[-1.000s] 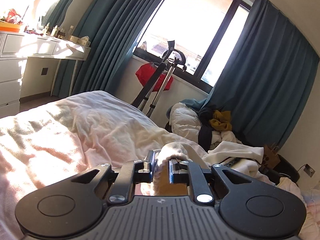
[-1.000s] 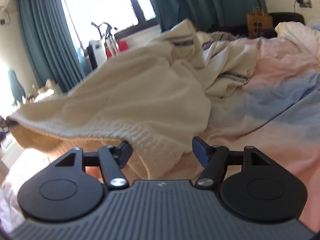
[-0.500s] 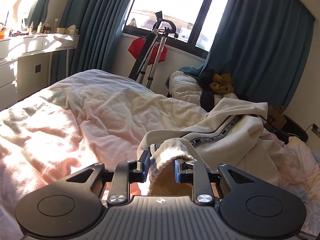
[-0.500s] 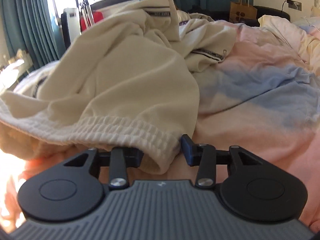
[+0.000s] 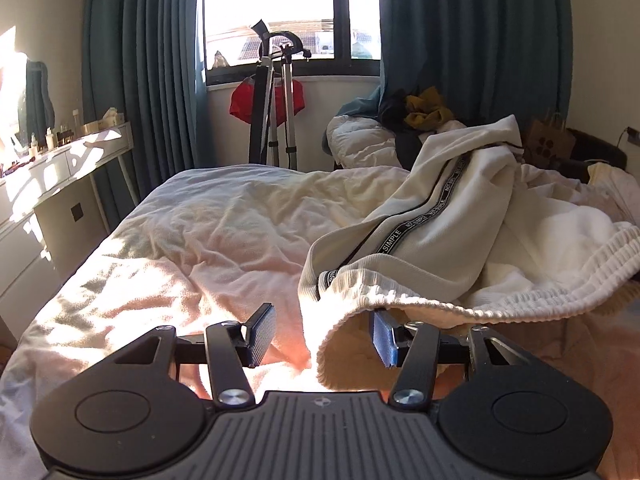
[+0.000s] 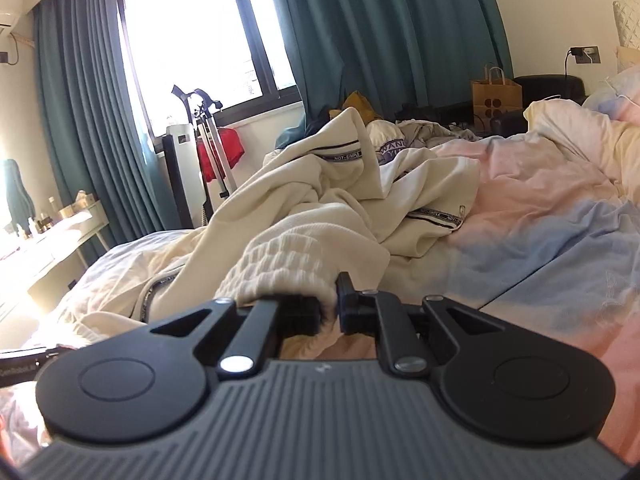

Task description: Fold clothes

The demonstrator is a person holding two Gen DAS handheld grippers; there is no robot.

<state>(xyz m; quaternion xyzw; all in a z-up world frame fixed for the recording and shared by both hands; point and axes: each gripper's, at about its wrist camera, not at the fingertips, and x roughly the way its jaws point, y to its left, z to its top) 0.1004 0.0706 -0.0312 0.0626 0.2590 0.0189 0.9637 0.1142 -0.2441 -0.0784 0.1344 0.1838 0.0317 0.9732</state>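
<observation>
Cream sweatpants (image 5: 460, 216) with a black lettered side stripe lie crumpled on the bed. Their ribbed waistband (image 5: 440, 300) hangs between my left gripper's (image 5: 322, 338) wide-open fingers, draped over the right pad (image 5: 382, 338). In the right wrist view my right gripper (image 6: 329, 310) is shut on the ribbed waistband (image 6: 288, 260) of the sweatpants (image 6: 320, 184), which trail away across the bed.
The bed (image 5: 180, 248) has a rumpled pink, white and blue duvet (image 6: 560, 216). A white dresser (image 5: 48, 176) stands at left. A folded metal stand (image 5: 272, 112) and red cloth are under the window. Piled clothes (image 5: 420, 116) and a paper bag (image 6: 496, 98) lie beyond.
My left gripper has opened and let go of the waistband, which now sags over it. My right gripper has closed on the waistband. Both views have swung toward the window.
</observation>
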